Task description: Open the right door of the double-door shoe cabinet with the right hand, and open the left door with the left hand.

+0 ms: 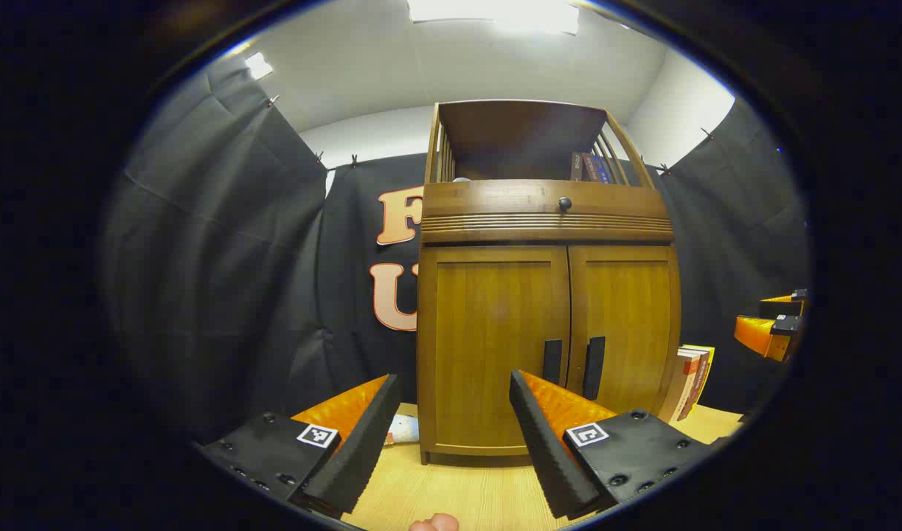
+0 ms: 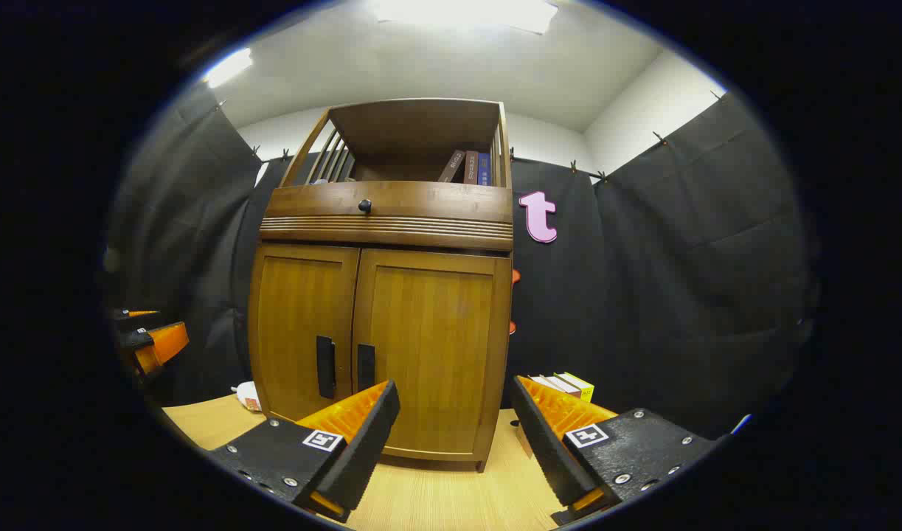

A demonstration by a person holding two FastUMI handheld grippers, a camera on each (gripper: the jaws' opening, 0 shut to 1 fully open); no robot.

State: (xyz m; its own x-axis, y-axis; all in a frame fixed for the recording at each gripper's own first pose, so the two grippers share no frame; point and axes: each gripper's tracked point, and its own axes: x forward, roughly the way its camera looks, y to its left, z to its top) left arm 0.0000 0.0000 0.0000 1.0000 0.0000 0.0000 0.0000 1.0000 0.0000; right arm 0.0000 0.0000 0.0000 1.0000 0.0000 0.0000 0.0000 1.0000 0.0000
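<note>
Both grippers, left gripper (image 1: 451,424) and right gripper (image 2: 454,428), hang spread apart; ahead the shoe cabinet (image 2: 380,346) stands shut. We judge its doors rigid, light-swinging: hook the right handle (image 2: 366,367), left handle (image 1: 552,361).

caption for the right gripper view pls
Open right gripper faces the shoe cabinet, both doors shut, before any handle is touched.

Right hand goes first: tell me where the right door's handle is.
In the right gripper view, the right handle is a dark vertical bar at the right door's inner edge, beside the left handle.
</note>
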